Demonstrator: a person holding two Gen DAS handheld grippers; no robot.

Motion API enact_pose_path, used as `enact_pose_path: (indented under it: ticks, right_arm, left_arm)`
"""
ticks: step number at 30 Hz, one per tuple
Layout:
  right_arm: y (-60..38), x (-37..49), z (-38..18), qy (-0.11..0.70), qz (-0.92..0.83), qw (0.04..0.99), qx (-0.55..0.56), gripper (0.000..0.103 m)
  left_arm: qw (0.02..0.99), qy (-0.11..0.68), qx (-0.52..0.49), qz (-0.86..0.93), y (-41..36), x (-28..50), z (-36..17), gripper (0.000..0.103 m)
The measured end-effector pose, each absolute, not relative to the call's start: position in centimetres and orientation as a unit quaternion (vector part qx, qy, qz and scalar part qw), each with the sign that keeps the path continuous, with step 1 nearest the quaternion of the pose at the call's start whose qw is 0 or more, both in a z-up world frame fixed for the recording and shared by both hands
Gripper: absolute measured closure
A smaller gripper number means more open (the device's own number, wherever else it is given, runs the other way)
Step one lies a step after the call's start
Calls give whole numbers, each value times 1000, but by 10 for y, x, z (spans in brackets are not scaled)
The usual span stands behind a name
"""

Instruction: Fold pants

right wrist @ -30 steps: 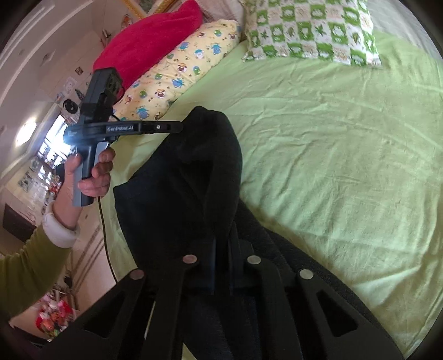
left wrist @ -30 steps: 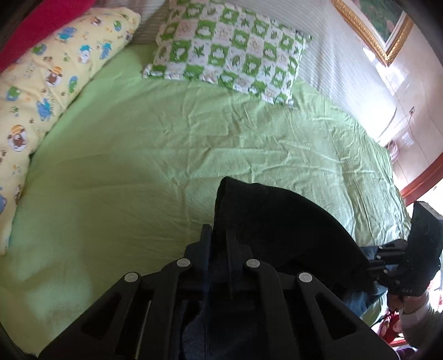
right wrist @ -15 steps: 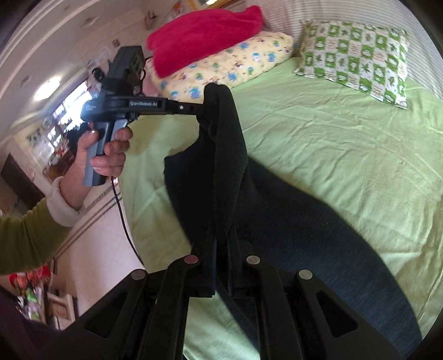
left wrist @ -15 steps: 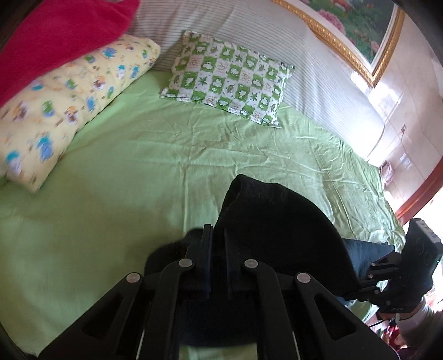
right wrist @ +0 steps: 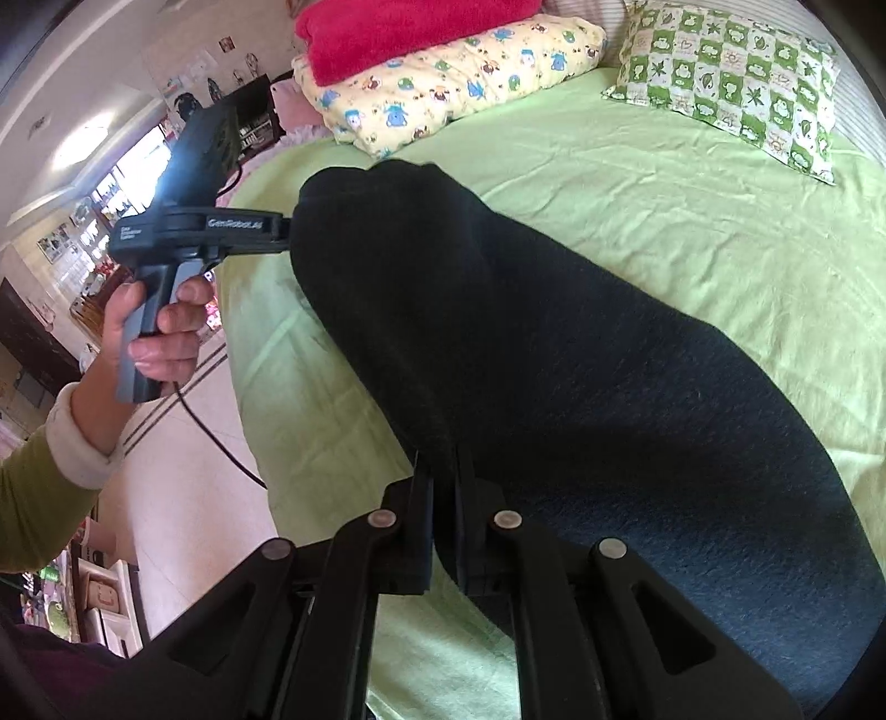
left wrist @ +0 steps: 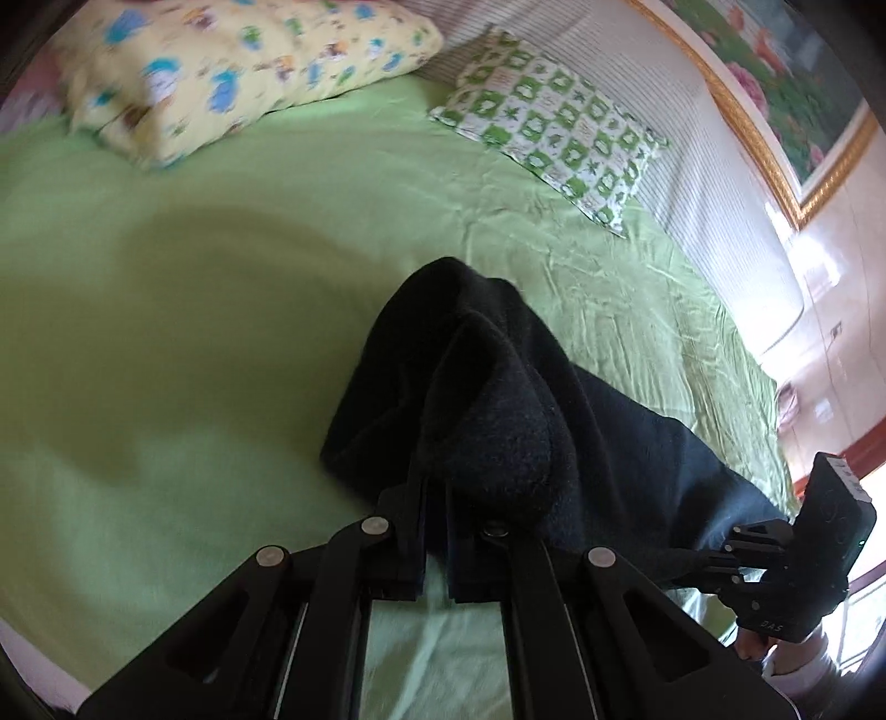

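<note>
In your left wrist view, the left hand-held gripper (left wrist: 434,531) has its jaws together, clamped on a bunched edge of the black pants (left wrist: 498,410). Half a second ago the cloth hung higher off the fingers; now more of it lies down on the green bed sheet (left wrist: 221,332), and the yellow pillow (left wrist: 238,72) and green checked pillow (left wrist: 554,133) have slid across the view as you carried the edge along. That suggests the fold is being laid over rather than begun. The pants rise straight out of the jaws as a dark hump, then trail right toward the right hand-held gripper (left wrist: 686,559), which pinches the far edge near the bed's side.

In your right wrist view, the right hand-held gripper (right wrist: 443,526) is likewise closed on the pants (right wrist: 554,360), cloth pinched between its fingers. A second ago the fabric hung in a tall drape between the two tools; now it spreads as a broad dark sheet over the bed sheet (right wrist: 692,183), to the right of the fingers and touching the bed. The left hand-held gripper (right wrist: 285,227), held in your hand (right wrist: 160,327), grips the upper left corner just beside the bed's edge. The held edge looks near to being laid flat. A red blanket (right wrist: 398,27) tops the yellow pillow (right wrist: 443,83).
</note>
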State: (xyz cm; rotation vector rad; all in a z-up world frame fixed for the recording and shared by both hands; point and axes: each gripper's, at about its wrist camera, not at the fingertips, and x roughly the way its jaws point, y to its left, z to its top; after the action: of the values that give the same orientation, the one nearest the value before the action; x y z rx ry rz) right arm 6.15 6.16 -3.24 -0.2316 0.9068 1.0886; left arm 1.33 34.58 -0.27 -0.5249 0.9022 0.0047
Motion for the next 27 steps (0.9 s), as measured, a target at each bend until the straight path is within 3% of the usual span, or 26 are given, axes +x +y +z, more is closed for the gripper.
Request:
enact_pose_path:
  ticks: [3, 8, 9, 13, 19, 27]
  right_arm:
    - [62, 61, -34, 418, 495, 754, -110, 92]
    - [60, 59, -28, 422, 502, 749, -96, 68]
    - [60, 58, -26, 420, 506, 748, -93, 68]
    - [52, 56, -12, 406, 518, 749, -74, 68]
    - [28, 84, 5, 399, 499, 769, -12, 68]
    - [10, 136, 6, 414, 435, 799, 20, 68]
  left_arm:
    - [863, 422, -277, 8, 351, -2, -2, 101]
    - [854, 415, -311, 32, 355, -21, 4, 93]
    - [854, 410, -318, 32, 355, -24, 6, 91]
    - [848, 394, -351, 49, 355, -37, 11, 67]
    - [834, 384, -395, 45, 355, -46, 11, 62]
    - [834, 425, -347, 59, 342, -10, 0, 62]
